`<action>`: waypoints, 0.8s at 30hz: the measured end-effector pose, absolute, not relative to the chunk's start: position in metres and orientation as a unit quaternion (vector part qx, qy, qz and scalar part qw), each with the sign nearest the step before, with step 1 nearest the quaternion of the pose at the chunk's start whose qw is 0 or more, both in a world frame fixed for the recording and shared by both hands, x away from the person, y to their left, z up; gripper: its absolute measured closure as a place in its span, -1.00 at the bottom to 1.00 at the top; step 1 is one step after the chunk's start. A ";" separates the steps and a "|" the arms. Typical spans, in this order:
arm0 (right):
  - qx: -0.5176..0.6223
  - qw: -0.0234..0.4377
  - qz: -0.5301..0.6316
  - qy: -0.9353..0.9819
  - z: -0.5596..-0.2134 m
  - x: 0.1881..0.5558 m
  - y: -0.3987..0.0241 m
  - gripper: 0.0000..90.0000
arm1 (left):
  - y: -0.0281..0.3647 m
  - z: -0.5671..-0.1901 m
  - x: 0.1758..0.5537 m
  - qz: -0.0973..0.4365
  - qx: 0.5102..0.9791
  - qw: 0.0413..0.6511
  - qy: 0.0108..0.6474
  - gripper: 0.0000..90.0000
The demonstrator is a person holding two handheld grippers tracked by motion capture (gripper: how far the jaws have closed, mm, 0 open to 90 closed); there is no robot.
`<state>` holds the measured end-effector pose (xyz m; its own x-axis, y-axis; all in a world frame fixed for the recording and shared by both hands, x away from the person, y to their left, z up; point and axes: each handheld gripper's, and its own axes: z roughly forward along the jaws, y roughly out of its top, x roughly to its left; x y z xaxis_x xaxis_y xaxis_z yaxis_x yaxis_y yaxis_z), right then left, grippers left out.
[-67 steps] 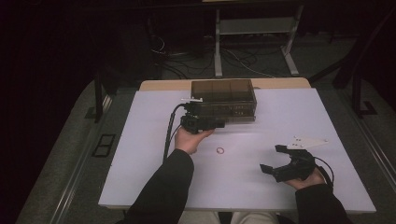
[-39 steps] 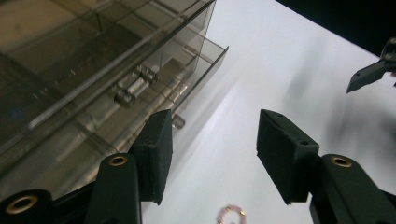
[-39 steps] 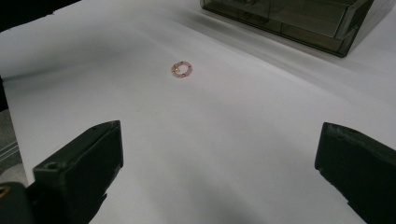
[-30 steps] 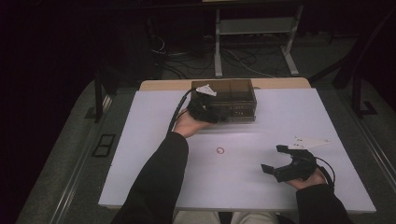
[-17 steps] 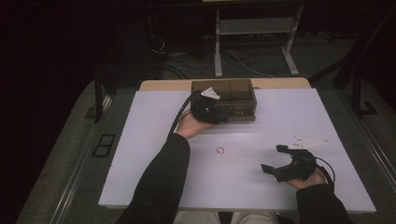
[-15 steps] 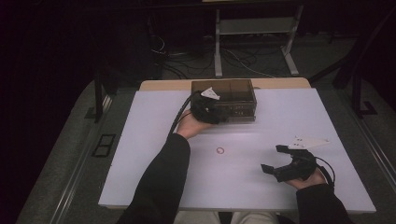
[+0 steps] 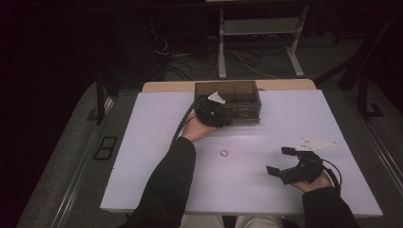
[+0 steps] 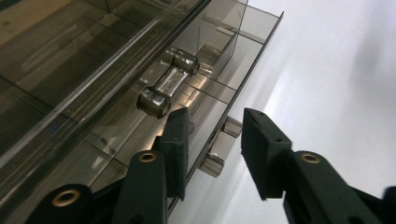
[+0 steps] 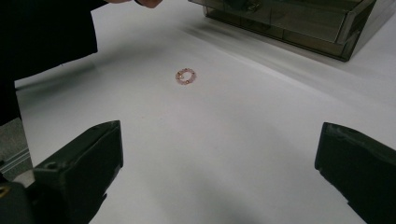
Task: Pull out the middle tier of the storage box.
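Observation:
A smoky see-through drawer box (image 7: 233, 97) stands at the back middle of the white table (image 7: 142, 156). My left gripper (image 7: 227, 115) is at its front left. In the left gripper view the left gripper (image 8: 215, 135) has its jaws on either side of the lower drawer's clear handle (image 8: 219, 149). They have just been closing, with a small gap still showing at each pad. A second handle (image 8: 168, 86) sits above. A small pink bead ring (image 7: 224, 153) lies mid-table. My right gripper (image 7: 278, 160) rests at the right, open and empty, facing the bead ring (image 9: 186, 75).
The person's dark left sleeve (image 7: 166, 185) reaches across the table's left middle. The drawer box (image 9: 299, 21) is well beyond the ring. Past the table's far edge are a metal stand (image 7: 256, 28) and cables on the floor.
The left hand has moved right and forward from in front of the box to its drawer fronts, then sunk slightly. The right hand and the ring have stayed put.

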<state>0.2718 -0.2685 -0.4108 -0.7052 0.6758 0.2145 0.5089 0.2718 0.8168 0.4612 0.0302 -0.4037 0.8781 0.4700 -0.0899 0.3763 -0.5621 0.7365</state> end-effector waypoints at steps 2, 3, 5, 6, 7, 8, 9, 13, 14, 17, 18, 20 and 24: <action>0.373 0.087 0.474 0.793 -0.411 0.272 -0.269 -0.99 | 0.031 -0.404 0.462 0.053 0.878 0.408 0.245 0.43; 0.374 0.086 0.474 0.793 -0.411 0.272 -0.269 -0.99 | 0.032 -0.405 0.463 0.049 0.875 0.413 0.246 0.45; 0.373 0.086 0.474 0.793 -0.411 0.272 -0.268 -0.99 | 0.033 -0.405 0.465 0.045 0.875 0.415 0.244 0.48; 0.374 0.085 0.473 0.793 -0.411 0.272 -0.268 -0.99 | 0.033 -0.405 0.465 0.045 0.873 0.417 0.248 0.51; 0.373 0.085 0.473 0.794 -0.411 0.272 -0.268 -0.99 | 0.034 -0.405 0.465 0.044 0.873 0.417 0.250 0.54; 0.373 0.085 0.473 0.794 -0.411 0.272 -0.268 -0.99 | 0.034 -0.405 0.466 0.044 0.871 0.420 0.250 0.57; 0.373 0.085 0.473 0.794 -0.411 0.272 -0.268 -0.99 | 0.035 -0.405 0.466 0.042 0.872 0.419 0.248 0.58; 0.372 0.086 0.472 0.794 -0.411 0.272 -0.268 -0.99 | 0.034 -0.405 0.465 0.042 0.872 0.420 0.247 0.60; 0.372 0.086 0.472 0.794 -0.411 0.272 -0.268 -0.99 | 0.034 -0.405 0.465 0.041 0.871 0.421 0.248 0.60; 0.371 0.086 0.470 0.796 -0.412 0.272 -0.267 -0.99 | 0.034 -0.405 0.465 0.039 0.872 0.422 0.246 0.61; 0.371 0.086 0.470 0.797 -0.412 0.272 -0.267 -0.99 | 0.034 -0.406 0.465 0.039 0.872 0.422 0.245 0.62; 0.371 0.086 0.469 0.797 -0.412 0.273 -0.266 -0.99 | 0.034 -0.406 0.464 0.039 0.873 0.422 0.243 0.62; 0.370 0.087 0.468 0.797 -0.412 0.273 -0.266 -0.99 | 0.034 -0.406 0.463 0.036 0.872 0.423 0.243 0.63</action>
<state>0.2725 -0.2664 -0.4122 -0.7104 0.6722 0.2086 0.5094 0.2866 0.8114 0.4630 0.0338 -0.4057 0.8792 0.4548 -0.1422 0.3931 -0.5237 0.7558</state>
